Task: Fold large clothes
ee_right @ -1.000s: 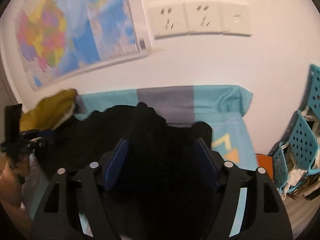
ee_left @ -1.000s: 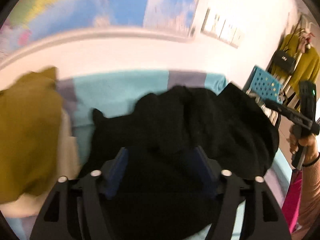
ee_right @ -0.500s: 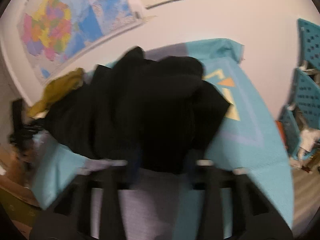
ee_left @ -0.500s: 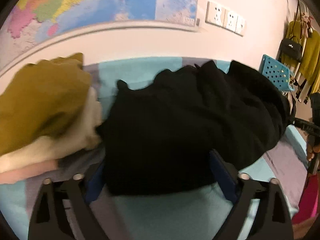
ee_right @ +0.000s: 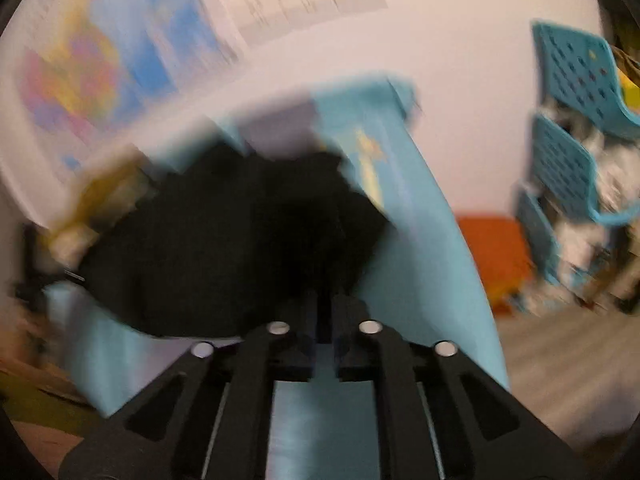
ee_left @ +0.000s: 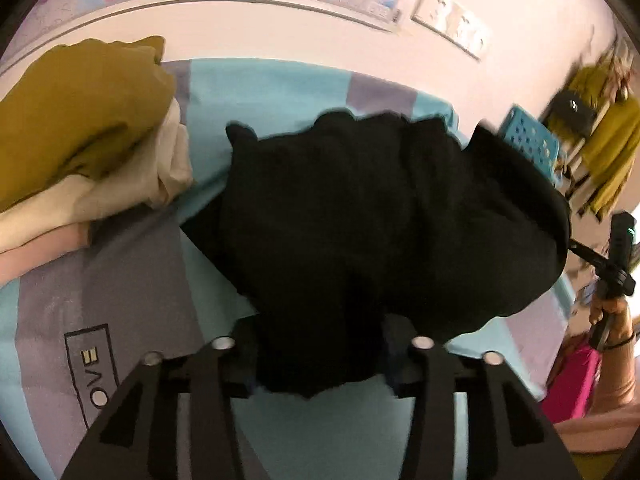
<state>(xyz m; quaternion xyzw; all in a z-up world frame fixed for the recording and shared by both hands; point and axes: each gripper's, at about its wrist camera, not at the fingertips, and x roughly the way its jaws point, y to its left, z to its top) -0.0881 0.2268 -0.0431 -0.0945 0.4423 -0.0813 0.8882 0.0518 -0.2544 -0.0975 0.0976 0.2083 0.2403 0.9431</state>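
Observation:
A large black garment (ee_left: 384, 224) lies bunched on a teal and lilac cloth-covered table (ee_left: 132, 280). My left gripper (ee_left: 320, 360) stands with its jaws wide apart around the garment's near edge, the cloth lying between the fingers. In the blurred right wrist view the same black garment (ee_right: 224, 248) fills the middle. My right gripper (ee_right: 326, 320) has its jaws nearly together on the garment's edge. The right gripper also shows at the right edge of the left wrist view (ee_left: 612, 268), held in a hand.
A stack of folded clothes, mustard on top of cream and pink (ee_left: 80, 140), sits at the table's left. Blue plastic baskets (ee_right: 576, 128) stand to the right, an orange thing (ee_right: 492, 256) on the floor. A map and wall sockets (ee_left: 448, 28) are behind.
The right gripper's jaws have closed from wide apart to nearly together on the garment's edge, and its view swings fast. The left gripper's jaws have narrowed somewhat around the near edge.

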